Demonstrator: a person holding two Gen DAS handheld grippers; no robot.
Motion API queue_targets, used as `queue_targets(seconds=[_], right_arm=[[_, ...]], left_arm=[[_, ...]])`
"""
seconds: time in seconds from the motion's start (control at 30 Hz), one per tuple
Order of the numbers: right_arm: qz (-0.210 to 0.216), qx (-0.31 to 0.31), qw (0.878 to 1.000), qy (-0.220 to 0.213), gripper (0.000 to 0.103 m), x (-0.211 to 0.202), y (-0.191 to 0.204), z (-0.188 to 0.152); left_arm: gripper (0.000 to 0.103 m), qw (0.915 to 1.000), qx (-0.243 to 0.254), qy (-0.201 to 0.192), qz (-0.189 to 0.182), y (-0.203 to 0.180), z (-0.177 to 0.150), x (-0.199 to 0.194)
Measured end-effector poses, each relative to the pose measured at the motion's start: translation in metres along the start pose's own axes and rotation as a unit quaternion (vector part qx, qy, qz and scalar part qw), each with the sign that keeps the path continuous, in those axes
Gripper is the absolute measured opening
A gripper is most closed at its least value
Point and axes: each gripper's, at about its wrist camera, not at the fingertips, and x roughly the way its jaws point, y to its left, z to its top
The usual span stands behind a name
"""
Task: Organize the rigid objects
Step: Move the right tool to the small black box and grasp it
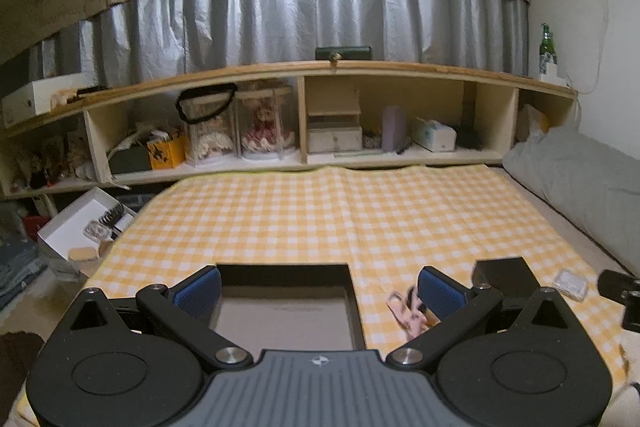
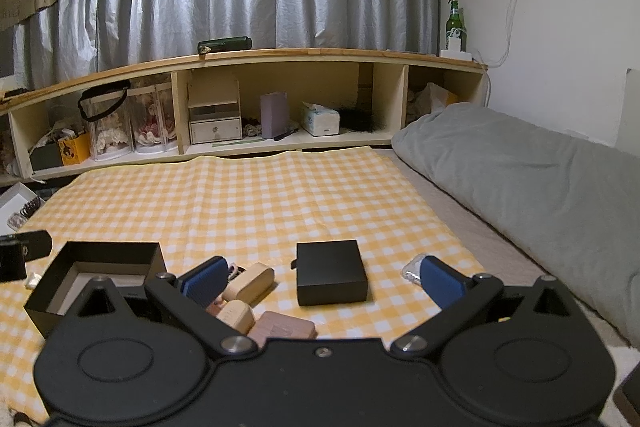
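Both grippers, left (image 1: 320, 291) and right (image 2: 322, 281), hover spread and empty: open black box (image 2: 96, 267) ready as bin, wooden cases (image 2: 248, 285) and black lid (image 2: 331, 273) loose on checked cloth (image 2: 256, 195) beside it.

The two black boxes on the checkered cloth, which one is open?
The black cardboard box on the left, beside the left gripper, is open and looks empty. The other black box is closed.
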Motion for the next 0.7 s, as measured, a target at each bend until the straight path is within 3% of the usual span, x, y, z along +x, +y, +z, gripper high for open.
queue_targets(seconds=[0.13,0.33,0.7], right_arm=[[0.01,0.012,1.0,0.005,0.103,0.008,-0.001,0.009],[0.0,0.008,1.0,-0.022,0.103,0.026,-0.002,0.028],[0.001,-0.006,1.0,-0.029,0.103,0.092,-0.002,0.059]], left_arm=[[0.103,0.9996,-0.001,-0.022,0.017,0.007,0.009,0.008],[0.103,0.9978,-0.02,-0.037,0.05,0.026,0.023,0.027],[0.103,0.9947,-0.067,0.05,0.061,0.084,0.033,0.088]])
